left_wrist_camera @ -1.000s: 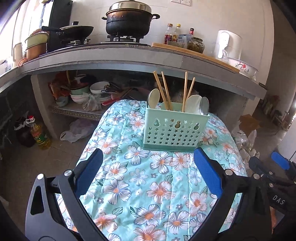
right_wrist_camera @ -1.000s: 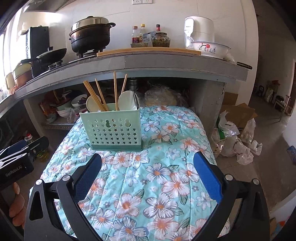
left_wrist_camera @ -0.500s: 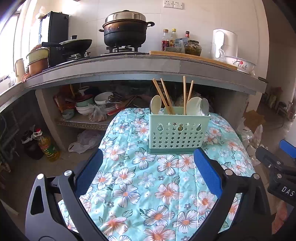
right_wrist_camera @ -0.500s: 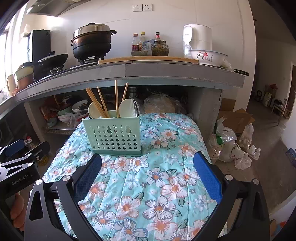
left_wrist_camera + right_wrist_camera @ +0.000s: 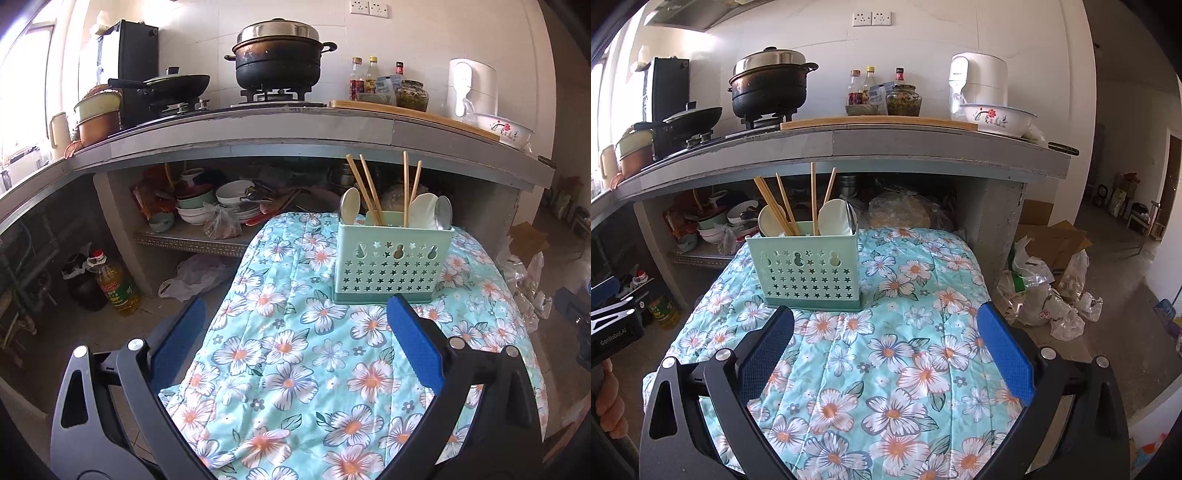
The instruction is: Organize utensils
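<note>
A mint-green perforated utensil holder (image 5: 391, 258) (image 5: 809, 264) stands upright on a table covered with a floral cloth (image 5: 314, 354) (image 5: 905, 350). Inside it stand several wooden chopsticks (image 5: 365, 192) (image 5: 812, 199), white spoons (image 5: 424, 210) (image 5: 833, 218) and a metal spoon (image 5: 443, 212). My left gripper (image 5: 295, 314) is open and empty, held back from the holder over the cloth's near left part. My right gripper (image 5: 886, 321) is open and empty too, just short of the holder's base. The left gripper's body (image 5: 613, 325) shows at the left edge of the right wrist view.
Behind the table runs a grey counter (image 5: 258, 133) with a black pot (image 5: 279, 55), a wok (image 5: 173, 83), bottles (image 5: 866, 86) and a white bowl (image 5: 995, 118). Dishes (image 5: 207, 206) fill the shelf beneath. An oil bottle (image 5: 114, 284) and plastic bags (image 5: 1041, 295) lie on the floor.
Both grippers have drawn back and lifted a little, so the holder looks smaller and farther. The left view has swung leftward. Both stay open and empty.
</note>
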A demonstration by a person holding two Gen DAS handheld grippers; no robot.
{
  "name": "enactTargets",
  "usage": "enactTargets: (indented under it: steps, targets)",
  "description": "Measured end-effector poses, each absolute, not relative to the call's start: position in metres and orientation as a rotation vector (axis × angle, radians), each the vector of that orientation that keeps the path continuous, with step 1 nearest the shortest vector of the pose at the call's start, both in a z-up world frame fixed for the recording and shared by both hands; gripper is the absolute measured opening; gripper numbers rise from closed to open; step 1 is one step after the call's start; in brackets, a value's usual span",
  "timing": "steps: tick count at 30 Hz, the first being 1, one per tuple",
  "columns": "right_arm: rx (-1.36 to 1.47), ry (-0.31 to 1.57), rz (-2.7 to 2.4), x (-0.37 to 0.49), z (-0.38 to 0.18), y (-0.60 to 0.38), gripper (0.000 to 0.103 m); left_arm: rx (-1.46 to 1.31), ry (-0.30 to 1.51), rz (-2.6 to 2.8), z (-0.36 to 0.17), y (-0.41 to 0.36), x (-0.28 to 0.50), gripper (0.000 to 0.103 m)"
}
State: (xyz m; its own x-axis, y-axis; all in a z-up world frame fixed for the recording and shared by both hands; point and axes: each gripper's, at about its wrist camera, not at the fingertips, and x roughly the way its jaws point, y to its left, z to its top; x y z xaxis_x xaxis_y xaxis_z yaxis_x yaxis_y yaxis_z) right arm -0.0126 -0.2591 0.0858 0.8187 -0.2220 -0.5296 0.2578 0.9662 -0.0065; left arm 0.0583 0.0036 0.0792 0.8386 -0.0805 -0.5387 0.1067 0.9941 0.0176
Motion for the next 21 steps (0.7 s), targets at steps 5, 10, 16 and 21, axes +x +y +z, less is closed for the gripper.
enactTargets:
  steps: [5,10,16,21]
  targets:
    - [0.087,0.558,-0.279,-0.017,0.086,-0.27,0.097,0.04,0.561,-0.086,0.081,0.01,0.058,0.095]
    - [0.094,0.554,-0.272,-0.017,0.086,-0.273,0.097,0.047,0.566,-0.099,0.081,0.009,0.057,0.095]
    - [0.09,0.55,-0.264,-0.018,0.087,-0.271,0.097,0.057,0.571,-0.117,0.081,0.002,0.055,0.095]
    - [0.09,0.548,-0.261,-0.018,0.087,-0.271,0.097,0.059,0.574,-0.126,0.08,-0.001,0.055,0.095]
